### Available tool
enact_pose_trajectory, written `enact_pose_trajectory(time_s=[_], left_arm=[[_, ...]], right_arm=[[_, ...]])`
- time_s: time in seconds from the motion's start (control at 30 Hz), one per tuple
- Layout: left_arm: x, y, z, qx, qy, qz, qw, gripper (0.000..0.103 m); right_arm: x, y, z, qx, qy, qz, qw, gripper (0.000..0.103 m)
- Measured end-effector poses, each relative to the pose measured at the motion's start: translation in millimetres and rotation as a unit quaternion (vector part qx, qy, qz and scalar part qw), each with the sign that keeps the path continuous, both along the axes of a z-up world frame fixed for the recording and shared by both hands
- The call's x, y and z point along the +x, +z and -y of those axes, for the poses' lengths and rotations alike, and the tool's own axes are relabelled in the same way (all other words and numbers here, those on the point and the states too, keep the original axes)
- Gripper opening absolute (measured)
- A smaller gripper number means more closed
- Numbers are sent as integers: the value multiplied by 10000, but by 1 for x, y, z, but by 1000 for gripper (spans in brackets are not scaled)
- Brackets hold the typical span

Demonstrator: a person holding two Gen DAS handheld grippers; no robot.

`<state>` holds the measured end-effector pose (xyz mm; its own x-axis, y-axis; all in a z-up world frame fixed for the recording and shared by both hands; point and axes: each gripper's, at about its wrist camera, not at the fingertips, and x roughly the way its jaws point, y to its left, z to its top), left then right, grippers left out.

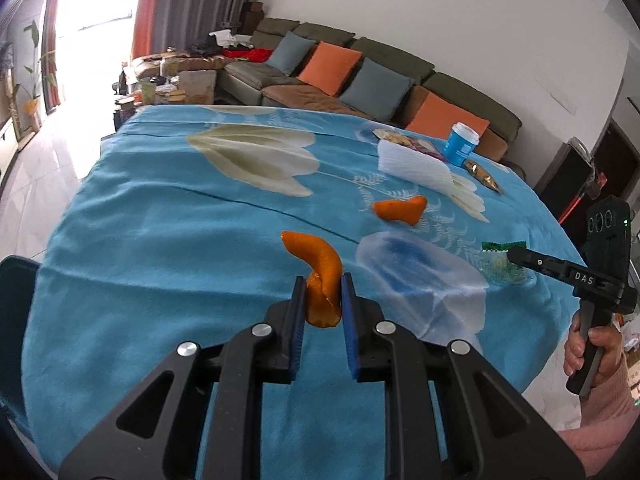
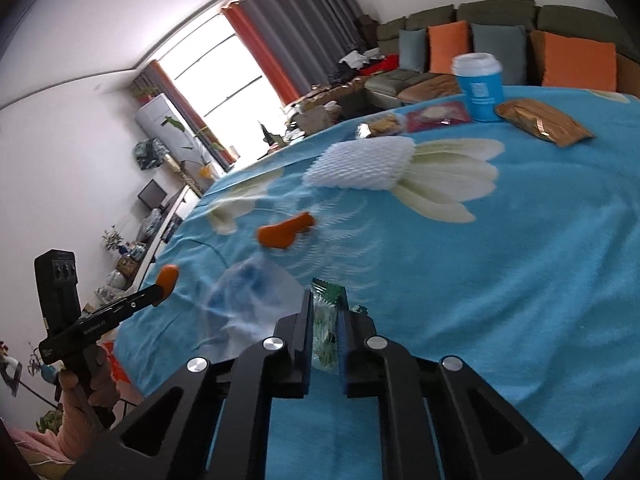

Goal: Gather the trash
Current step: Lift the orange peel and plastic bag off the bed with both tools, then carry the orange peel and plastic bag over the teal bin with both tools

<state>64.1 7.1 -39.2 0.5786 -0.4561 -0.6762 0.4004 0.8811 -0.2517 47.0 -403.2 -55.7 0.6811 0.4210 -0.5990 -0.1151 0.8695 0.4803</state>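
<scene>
Holding 1 curl of orange peel (image 1: pixel 323 280) pinched between its blue pads, the left tool (image 1: pixel 323 304) has the peel lifted clear of the blue flowered cloth (image 1: pixel 160 240) covering the desk. The right tool (image 2: pixel 325 332) is closed on a small clear wrapper with a green crimped edge (image 2: pixel 325 312), low over the near right part of the cloth; whether the wrapper is off the surface cannot be told.

Trash not yet collected: a 2nd orange peel (image 1: pixel 400 209) mid-desk, a white foam net sleeve (image 1: pixel 412 165) beyond it, a gold snack packet (image 1: pixel 482 176), 2 flat snack packets (image 2: pixel 408 120) and a blue paper cup with a white lid (image 1: pixel 460 144) at the far right. No bin is in view.

Risks, as I judge them:
- The peel is gripped near 1 end with its long tail free; a quick swing could twist it out of the pads.
- The wrapper is thin and slick, so it may slide out of the grip, or the cloth may be nipped along with it and dragged, shifting the other items.
- The cup may hold liquid; tugged cloth could tip it.

Writing: "DAS" reads on the right tool's arm. The cup carries a white square print, too blurred to read.
</scene>
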Motion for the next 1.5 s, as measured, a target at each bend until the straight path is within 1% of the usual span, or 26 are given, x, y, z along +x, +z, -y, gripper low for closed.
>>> enact_pose_trajectory(time_s=[0.2,0.5,0.8,1.1,1.5], left_arm=[[-11,8,-16,-22,141,122,9998,17],[-24,14,-42,-69,417,200,9989,17],[-33,18,-67,-102,759,268,9967,17],[-40,21,-96,-99,1157,306,9928,17],[-48,23,-135,-54,1597,345,9865,17]], right_arm=[[6,9,-31,98,425,150,9989,6],[17,18,-82,274,1120,265,9930,6],[30,27,-128,363,1676,376,9845,6],[47,37,-177,435,2226,470,9728,6],[63,42,-226,501,2726,452,9598,6]])
